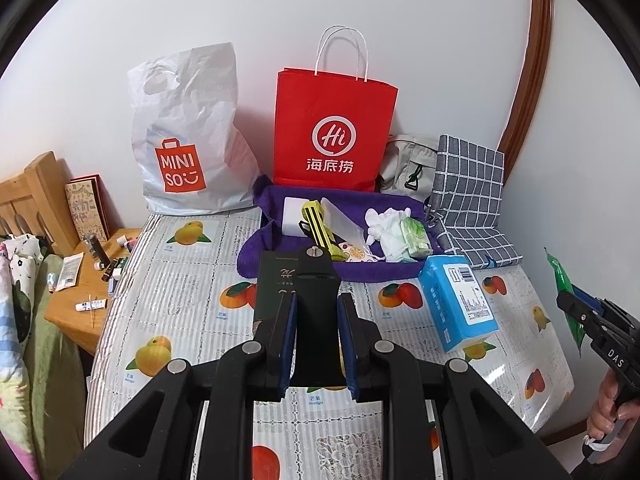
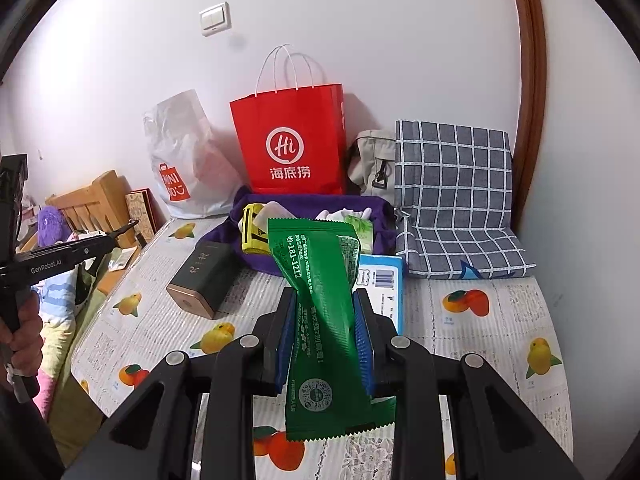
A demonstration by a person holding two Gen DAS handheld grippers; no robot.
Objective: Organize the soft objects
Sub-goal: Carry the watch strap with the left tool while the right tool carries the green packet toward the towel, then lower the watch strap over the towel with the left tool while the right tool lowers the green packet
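Observation:
My right gripper (image 2: pixel 325 312) is shut on a green foil packet (image 2: pixel 320 300) and holds it above the table; it also shows at the right edge of the left wrist view (image 1: pixel 576 300). My left gripper (image 1: pixel 316 304) is shut on a black bar-shaped object (image 1: pixel 316 300) with a screw stud on top. A purple towel (image 1: pixel 280 240) lies near the back with a white pad, a yellow and black item (image 1: pixel 320 224), white gloves (image 1: pixel 384 224) and a green tissue pack (image 1: pixel 416 236) on it. A blue tissue pack (image 1: pixel 456 300) and a dark box (image 2: pixel 204 280) lie in front.
A red paper bag (image 1: pixel 332 128), a white Miniso bag (image 1: pixel 184 152), a grey bag (image 1: pixel 408 164) and a checked cushion (image 2: pixel 452 196) stand against the wall. The table has a fruit-print cover (image 1: pixel 180 300). A wooden nightstand (image 1: pixel 80 300) with small items is at left.

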